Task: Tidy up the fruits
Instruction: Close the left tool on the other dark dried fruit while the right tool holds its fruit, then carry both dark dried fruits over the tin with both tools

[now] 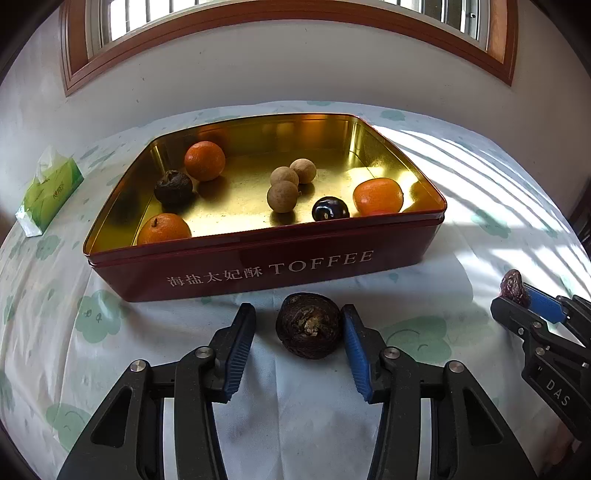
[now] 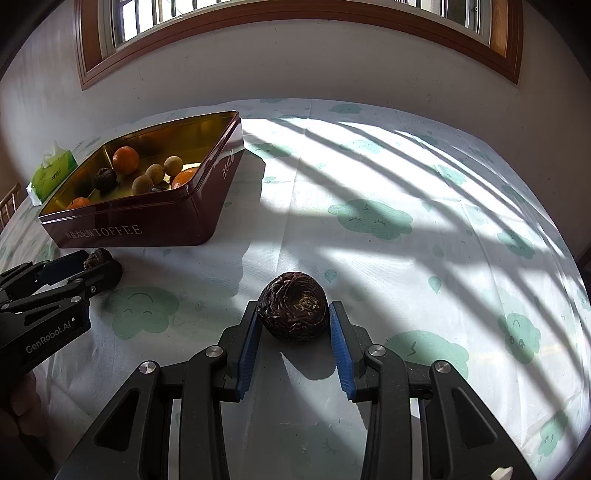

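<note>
White cloth printed with green clouds (image 2: 369, 218) covers the table, striped by sunlight from the wood-framed window (image 2: 295, 22). The red toffee tin (image 1: 266, 266) holds oranges, longans and dark fruits (a tissue pack (image 1: 48, 188) lies to its left). The left gripper (image 1: 297, 325) stands apart around one wrinkled dark fruit (image 1: 308, 326); the right gripper (image 2: 291, 321) touches another dark fruit (image 2: 293, 312) on both sides.
</note>
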Tool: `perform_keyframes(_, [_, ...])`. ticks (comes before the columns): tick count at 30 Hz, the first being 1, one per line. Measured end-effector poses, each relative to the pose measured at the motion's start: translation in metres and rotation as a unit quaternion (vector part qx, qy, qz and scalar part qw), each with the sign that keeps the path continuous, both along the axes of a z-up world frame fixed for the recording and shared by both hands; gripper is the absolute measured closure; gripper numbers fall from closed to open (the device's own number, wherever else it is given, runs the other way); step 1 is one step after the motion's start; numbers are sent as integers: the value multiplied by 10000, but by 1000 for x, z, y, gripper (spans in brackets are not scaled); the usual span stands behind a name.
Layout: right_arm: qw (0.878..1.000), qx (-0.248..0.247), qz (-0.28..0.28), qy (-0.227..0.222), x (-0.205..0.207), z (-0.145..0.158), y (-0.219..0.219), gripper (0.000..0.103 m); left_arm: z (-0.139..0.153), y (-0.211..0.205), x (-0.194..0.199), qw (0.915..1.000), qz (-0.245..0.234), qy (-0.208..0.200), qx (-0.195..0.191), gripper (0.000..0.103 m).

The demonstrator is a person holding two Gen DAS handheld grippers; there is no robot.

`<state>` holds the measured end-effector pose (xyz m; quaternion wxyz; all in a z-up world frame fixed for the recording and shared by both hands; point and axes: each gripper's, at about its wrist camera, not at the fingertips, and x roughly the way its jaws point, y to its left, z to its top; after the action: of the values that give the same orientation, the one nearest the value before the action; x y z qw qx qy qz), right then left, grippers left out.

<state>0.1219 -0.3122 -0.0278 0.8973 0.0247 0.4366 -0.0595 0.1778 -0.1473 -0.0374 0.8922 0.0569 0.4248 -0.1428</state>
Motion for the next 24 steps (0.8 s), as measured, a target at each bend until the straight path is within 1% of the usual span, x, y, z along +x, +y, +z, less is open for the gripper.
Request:
perform_keyframes(2, [10000,-1,0,0,0,0,0,69,0,0,-1,10000,-37,-2,-18,62])
perform_keyframes(3, [10000,-1,0,-1,0,0,0,68,0,0,-1,10000,-46,-6,-22,66])
perform_keyframes(4, [10000,0,0,-1,0,0,0,69,0,0,-2,10000,-51,-13,-14,67])
perform_keyframes(16, [10000,-4,0,-4,0,-1,0,69,0,5,-7,10000,-45,-17,-6,67])
perform_keyframes(24, [10000,-4,2,-7,0,-1,1,69,-1,15,-17,10000,-86,-36,23,67])
